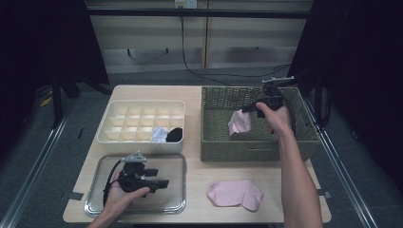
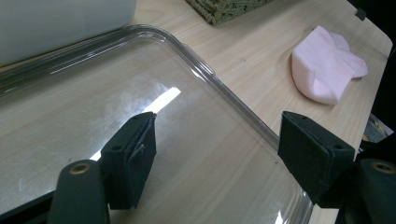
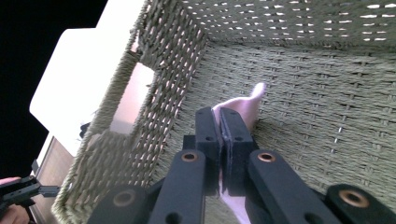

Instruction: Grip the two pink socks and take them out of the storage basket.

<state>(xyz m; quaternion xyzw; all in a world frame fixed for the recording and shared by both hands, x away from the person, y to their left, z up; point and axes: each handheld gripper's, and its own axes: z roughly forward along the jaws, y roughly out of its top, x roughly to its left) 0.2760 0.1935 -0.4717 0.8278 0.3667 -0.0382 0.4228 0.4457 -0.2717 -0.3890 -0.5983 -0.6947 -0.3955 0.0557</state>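
Note:
My right gripper (image 1: 248, 110) is shut on a pink sock (image 1: 239, 123), which hangs from the jaws inside the green woven basket (image 1: 214, 142). In the right gripper view the two pads press together on the pink sock (image 3: 240, 107) above the basket floor (image 3: 317, 116). A second pink sock (image 1: 235, 194) lies flat on the table near the front edge, and it also shows in the left gripper view as the pink sock (image 2: 324, 70). My left gripper (image 1: 162, 178) rests open over the clear tray (image 1: 102, 209), with nothing between its fingers (image 2: 133, 158).
A cream divided organiser (image 1: 109, 118) stands behind the tray, holding a white item (image 1: 158, 134) and a black item (image 1: 175, 135) in its front right cells. Bare wooden table (image 1: 195, 180) lies between tray and basket. A cable runs along the floor behind.

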